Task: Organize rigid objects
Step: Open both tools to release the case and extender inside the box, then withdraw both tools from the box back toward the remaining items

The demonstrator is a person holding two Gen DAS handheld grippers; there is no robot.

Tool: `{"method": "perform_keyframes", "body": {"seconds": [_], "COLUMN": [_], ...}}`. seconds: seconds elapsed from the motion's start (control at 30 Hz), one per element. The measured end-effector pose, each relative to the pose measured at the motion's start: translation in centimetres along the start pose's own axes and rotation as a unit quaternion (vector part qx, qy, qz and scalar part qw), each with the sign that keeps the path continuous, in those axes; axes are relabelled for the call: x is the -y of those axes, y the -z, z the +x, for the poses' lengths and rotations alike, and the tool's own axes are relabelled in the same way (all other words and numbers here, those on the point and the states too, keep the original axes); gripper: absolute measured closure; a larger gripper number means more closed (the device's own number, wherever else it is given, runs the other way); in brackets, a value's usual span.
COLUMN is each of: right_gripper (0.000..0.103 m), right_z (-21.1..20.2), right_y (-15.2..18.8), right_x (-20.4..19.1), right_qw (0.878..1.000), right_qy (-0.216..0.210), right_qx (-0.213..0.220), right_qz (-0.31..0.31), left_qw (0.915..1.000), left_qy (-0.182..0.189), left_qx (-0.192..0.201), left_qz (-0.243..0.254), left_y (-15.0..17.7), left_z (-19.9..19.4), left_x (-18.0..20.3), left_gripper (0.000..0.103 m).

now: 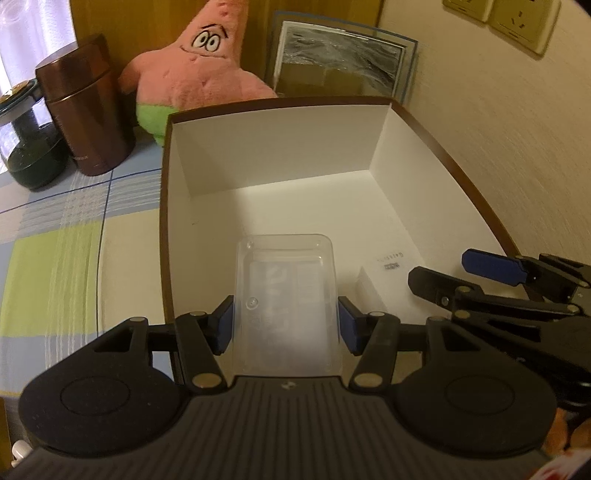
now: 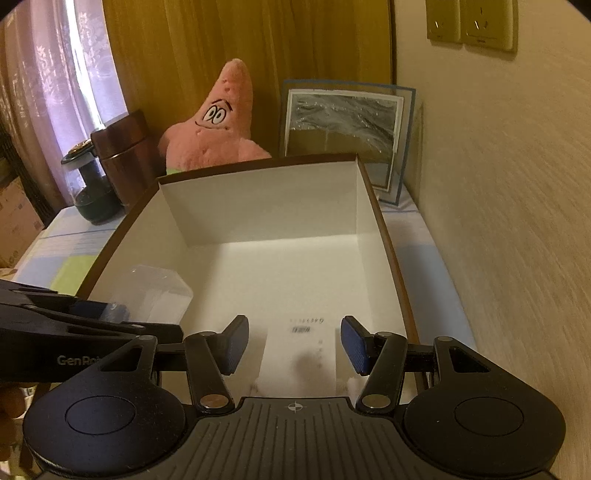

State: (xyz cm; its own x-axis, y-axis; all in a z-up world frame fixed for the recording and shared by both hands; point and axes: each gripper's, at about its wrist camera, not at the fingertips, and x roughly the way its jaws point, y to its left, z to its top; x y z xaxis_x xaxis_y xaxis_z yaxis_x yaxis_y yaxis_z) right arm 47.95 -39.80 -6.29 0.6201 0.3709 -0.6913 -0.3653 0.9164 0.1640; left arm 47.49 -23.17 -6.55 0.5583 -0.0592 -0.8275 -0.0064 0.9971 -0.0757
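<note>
A clear plastic case [image 1: 286,295] hangs low inside the big white box with a brown rim [image 1: 280,101], near its left wall. My left gripper [image 1: 287,325] is shut on it, a blue pad against each long side. The right wrist view shows the same case [image 2: 159,295] at the left of the box [image 2: 258,162]. My right gripper [image 2: 295,343] stands open over the box's near right part. A small white carton [image 2: 301,362] lies on the box floor between its fingers, with a gap at each pad. In the left wrist view the right gripper [image 1: 439,266] is beside that carton [image 1: 369,288].
Behind the box stand a pink star plush [image 1: 207,74], a brown canister [image 1: 85,107], a dark glass pot [image 1: 33,155] and a framed picture [image 1: 340,62]. A wall with sockets [image 1: 517,26] runs close along the right. A checked cloth [image 1: 74,258] covers the table.
</note>
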Motion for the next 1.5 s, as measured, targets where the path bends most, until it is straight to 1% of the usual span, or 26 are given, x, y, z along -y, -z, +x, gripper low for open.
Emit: {"method": "perform_keyframes", "body": {"seconds": [0.2,0.63,1.03,1.33,1.5], "right_gripper": [0.05,0.05,0.05,0.05,0.05], "right_z": [-0.9,-3.6,-7.9,-11.7,-13.6], "right_y": [0.3,1.2,2.3,4.0,5.3], "right_x": [0.1,-0.9,-3.2,-6.1,-8.3], "right_qw": [1.0,1.0,0.999,0.998,0.999], "right_qy": [-0.008,-0.018,-0.026,-0.034,-0.038], "right_qx": [-0.007,0.001,0.026,0.04,0.036], "right_qz": [0.011,0.017,0.014,0.015,0.016], "left_qw": [0.9999,0.9994,0.9984,0.9967,0.9959], "left_qy": [0.01,0.021,0.031,0.047,0.056], "left_qx": [0.003,0.016,0.044,0.063,0.065], "left_qz": [0.012,0.022,0.016,0.02,0.027], "left_y": [0.2,1.4,3.8,7.0,9.2], "left_z": [-0.4,-3.2,-8.5,-13.3,-15.7], "left_x": [0.1,-0.3,-1.8,-3.3,-4.7], "left_gripper": [0.042,0.042,0.042,0.042,0.042]}}
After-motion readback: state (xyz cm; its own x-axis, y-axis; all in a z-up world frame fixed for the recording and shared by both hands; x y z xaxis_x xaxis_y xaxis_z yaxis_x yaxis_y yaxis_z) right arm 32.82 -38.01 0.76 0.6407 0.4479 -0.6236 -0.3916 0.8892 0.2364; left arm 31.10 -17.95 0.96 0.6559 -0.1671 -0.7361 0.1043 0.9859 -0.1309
